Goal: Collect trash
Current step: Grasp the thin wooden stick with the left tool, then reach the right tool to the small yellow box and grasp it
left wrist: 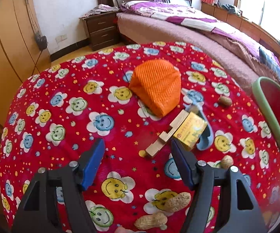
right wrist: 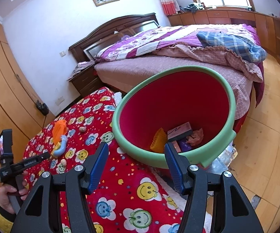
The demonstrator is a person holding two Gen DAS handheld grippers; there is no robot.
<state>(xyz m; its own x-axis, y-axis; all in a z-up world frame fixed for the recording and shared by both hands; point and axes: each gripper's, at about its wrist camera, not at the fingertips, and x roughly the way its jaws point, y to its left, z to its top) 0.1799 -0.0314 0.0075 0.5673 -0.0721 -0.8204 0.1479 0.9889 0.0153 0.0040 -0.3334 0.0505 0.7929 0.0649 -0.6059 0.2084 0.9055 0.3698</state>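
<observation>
My left gripper (left wrist: 138, 145) is open and empty above the red smiley cloth (left wrist: 62, 128). Just ahead to its right lie a wooden block piece (left wrist: 163, 134), a yellow box (left wrist: 192, 132) and a blue curved piece (left wrist: 206, 134); an orange pouch (left wrist: 157, 85) lies farther ahead. Peanuts (left wrist: 176, 202) (left wrist: 151, 221) (left wrist: 227, 161) lie near the fingers and a walnut (left wrist: 225, 101) lies farther right. My right gripper (right wrist: 136, 149) is open and empty, just in front of the rim of the green bin with a red inside (right wrist: 227, 101). The bin holds a pink box (right wrist: 179, 131), a yellow piece (right wrist: 158, 139), crumpled paper (right wrist: 195, 136) and a purple item (right wrist: 184, 145).
The bin also shows at the right edge of the left wrist view (left wrist: 260, 101). A bed (right wrist: 178, 58) stands behind the table, a nightstand (left wrist: 101, 31) at its head, wardrobes (left wrist: 2, 58) on the left. The left hand-held gripper (right wrist: 19, 165) shows over the cloth in the right view.
</observation>
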